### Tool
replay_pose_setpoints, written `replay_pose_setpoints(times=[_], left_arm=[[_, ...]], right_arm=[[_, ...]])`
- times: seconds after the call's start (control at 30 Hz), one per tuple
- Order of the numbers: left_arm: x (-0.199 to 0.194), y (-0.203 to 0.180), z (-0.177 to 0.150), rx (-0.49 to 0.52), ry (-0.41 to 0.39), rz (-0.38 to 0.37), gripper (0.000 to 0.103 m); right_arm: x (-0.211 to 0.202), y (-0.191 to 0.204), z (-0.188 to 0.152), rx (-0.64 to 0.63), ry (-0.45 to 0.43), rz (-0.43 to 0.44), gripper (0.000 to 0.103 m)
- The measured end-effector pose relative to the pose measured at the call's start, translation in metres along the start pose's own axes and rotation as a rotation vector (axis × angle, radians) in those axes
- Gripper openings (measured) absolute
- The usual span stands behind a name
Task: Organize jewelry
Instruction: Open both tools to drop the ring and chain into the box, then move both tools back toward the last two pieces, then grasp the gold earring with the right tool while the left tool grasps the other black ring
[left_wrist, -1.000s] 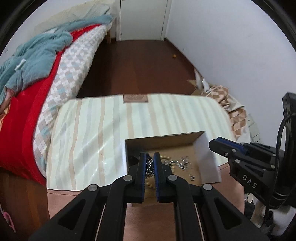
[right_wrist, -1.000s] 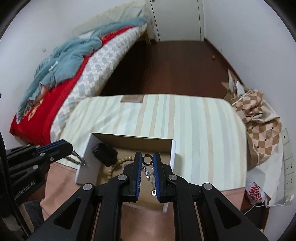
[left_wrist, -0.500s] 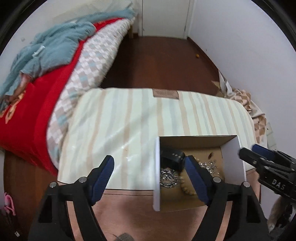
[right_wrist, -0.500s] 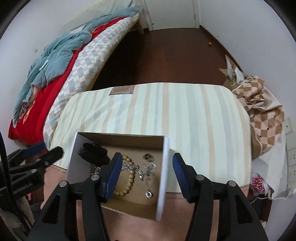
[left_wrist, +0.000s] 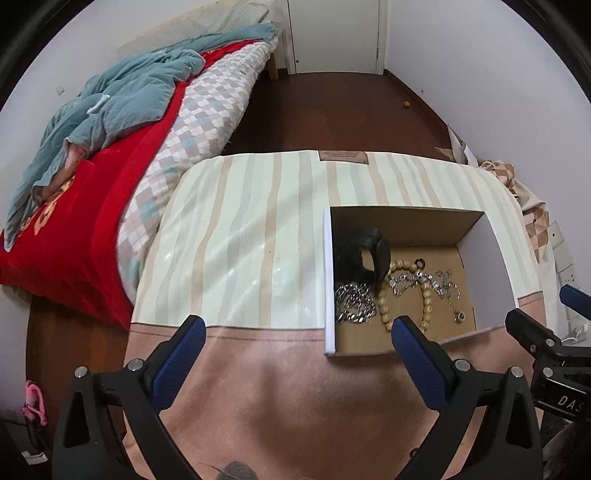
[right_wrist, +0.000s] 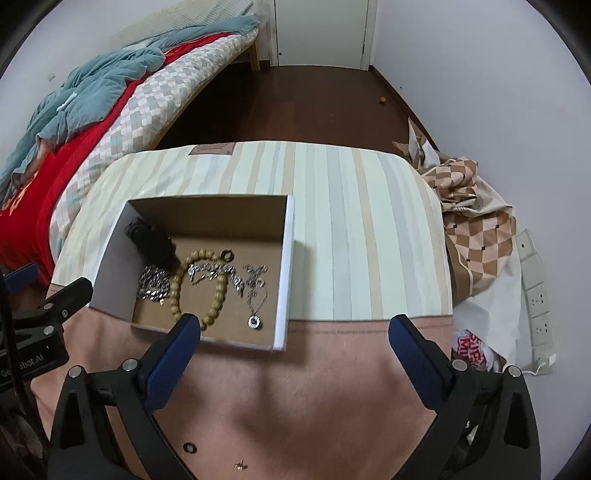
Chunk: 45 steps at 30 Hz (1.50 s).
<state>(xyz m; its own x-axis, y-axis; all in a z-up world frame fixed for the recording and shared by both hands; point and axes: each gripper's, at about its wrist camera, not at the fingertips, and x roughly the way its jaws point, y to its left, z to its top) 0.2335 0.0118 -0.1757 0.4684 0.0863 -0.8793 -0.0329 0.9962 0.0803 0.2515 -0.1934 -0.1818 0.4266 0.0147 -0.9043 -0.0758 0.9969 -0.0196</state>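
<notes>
An open cardboard box (left_wrist: 491, 243) (right_wrist: 110, 251) sits on the striped table. Inside lie a black hair claw (left_wrist: 364, 254) (right_wrist: 151, 243), a silver chain (left_wrist: 352, 301) (right_wrist: 153, 282), a wooden bead bracelet (left_wrist: 404, 291) (right_wrist: 199, 286), a thin silver necklace with a round pendant (left_wrist: 448, 291) (right_wrist: 255, 295) and a small dark ring (left_wrist: 419, 263) (right_wrist: 227, 254). My left gripper (left_wrist: 297, 341) is wide open and empty, in front of the box's left corner. My right gripper (right_wrist: 293, 338) is wide open and empty, in front of the box's right corner. A small ring (right_wrist: 190, 448) and a tiny gold piece (right_wrist: 240, 465) lie on the pink cloth near me.
A striped cloth (left_wrist: 240, 236) covers the table, with a pink band (right_wrist: 295, 387) at the near edge. A bed with red and teal blankets (left_wrist: 92, 147) stands left. A checkered cloth pile (right_wrist: 476, 221) and wall sockets (right_wrist: 535, 295) are on the right.
Both grippers were shut over the box holding jewelry, then opened wide, dropped the pieces into the box, and drew back toward me.
</notes>
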Motion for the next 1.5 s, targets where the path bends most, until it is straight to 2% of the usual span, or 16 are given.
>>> replay_pose_setpoints(times=[0.2, 0.63, 0.9, 1.07, 1.23, 1.27, 1.37, 1.47, 1.5], left_arm=[[-0.024, 0.006, -0.010, -0.023, -0.036, -0.003, 0.103], [-0.098, 0.017, -0.031, -0.030, -0.160, 0.035, 0.103], [-0.124, 0.015, -0.051, -0.034, -0.192, 0.017, 0.103], [-0.097, 0.009, -0.080, -0.016, -0.134, 0.072, 0.103], [-0.042, 0.007, -0.110, 0.002, 0.004, 0.118, 0.103], [-0.032, 0.006, -0.116, 0.010, 0.028, 0.122, 0.103], [-0.014, 0.004, -0.128, 0.024, 0.070, 0.134, 0.103], [0.001, 0.003, -0.136, 0.033, 0.106, 0.134, 0.103], [0.002, 0.002, -0.138, 0.035, 0.111, 0.133, 0.103]], right_arm=[[-0.022, 0.011, -0.007, -0.003, -0.032, -0.012, 0.103], [-0.108, 0.018, -0.023, 0.022, -0.173, -0.024, 0.103], [-0.139, 0.016, -0.043, 0.040, -0.196, -0.013, 0.103], [-0.119, 0.016, -0.074, 0.025, -0.134, -0.001, 0.103], [-0.064, 0.012, -0.121, 0.037, -0.023, 0.008, 0.102], [-0.054, 0.012, -0.127, 0.038, -0.008, 0.015, 0.097], [-0.026, 0.013, -0.145, 0.042, 0.043, 0.053, 0.070], [-0.004, 0.020, -0.157, 0.023, 0.047, 0.079, 0.065], [0.001, 0.023, -0.160, 0.016, 0.043, 0.082, 0.060]])
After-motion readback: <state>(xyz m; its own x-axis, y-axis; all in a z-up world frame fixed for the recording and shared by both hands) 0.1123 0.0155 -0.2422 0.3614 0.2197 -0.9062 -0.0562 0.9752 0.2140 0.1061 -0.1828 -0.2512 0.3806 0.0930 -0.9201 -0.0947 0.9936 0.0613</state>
